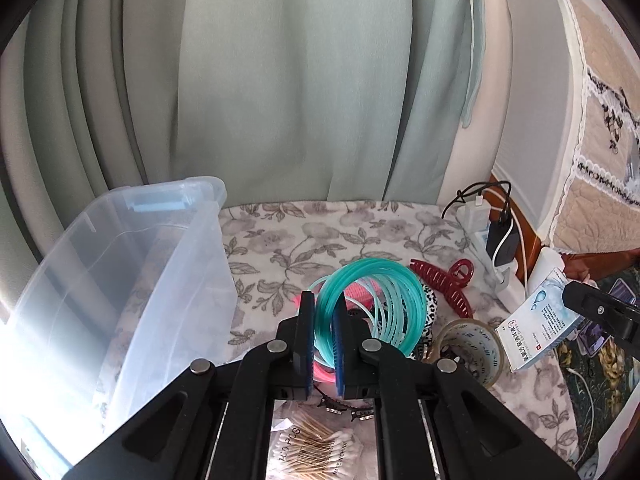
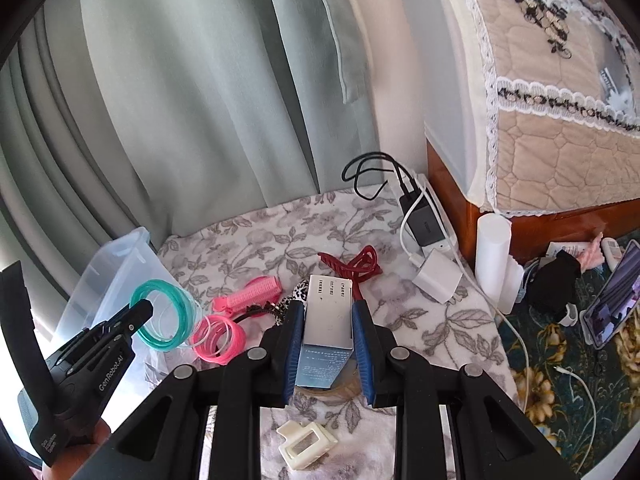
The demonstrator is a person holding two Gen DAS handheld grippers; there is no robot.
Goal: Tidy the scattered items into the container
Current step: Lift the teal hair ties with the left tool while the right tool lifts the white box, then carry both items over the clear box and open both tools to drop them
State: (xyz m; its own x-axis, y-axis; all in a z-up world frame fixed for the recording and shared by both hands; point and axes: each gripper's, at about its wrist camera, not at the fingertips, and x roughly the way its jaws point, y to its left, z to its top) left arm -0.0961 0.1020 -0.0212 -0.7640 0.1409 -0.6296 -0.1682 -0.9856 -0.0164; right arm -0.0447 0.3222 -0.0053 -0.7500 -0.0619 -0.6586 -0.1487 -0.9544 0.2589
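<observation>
My left gripper (image 1: 324, 304) is shut on a bundle of thin teal rings (image 1: 376, 300), held up above the floral cloth just right of the clear plastic bin (image 1: 180, 280). The right wrist view shows the same gripper (image 2: 140, 312) with the teal rings (image 2: 160, 308) beside the bin (image 2: 116, 264). My right gripper (image 2: 329, 308) is shut on a white and blue carton (image 2: 328, 316), lifted off the cloth; the left wrist view shows this carton (image 1: 536, 320) at far right. A red claw clip (image 2: 352, 268), pink roller (image 2: 252, 296), pink rings (image 2: 218, 338) and tape roll (image 1: 472, 344) lie scattered.
A bag of cotton swabs (image 1: 316, 448) and black hair clips (image 1: 344, 408) lie under the left gripper. A cream clip (image 2: 304, 444) lies near the front. A power strip with chargers and cables (image 2: 424, 224) lines the cloth's right edge. A propped phone (image 2: 616, 300) stands at the right.
</observation>
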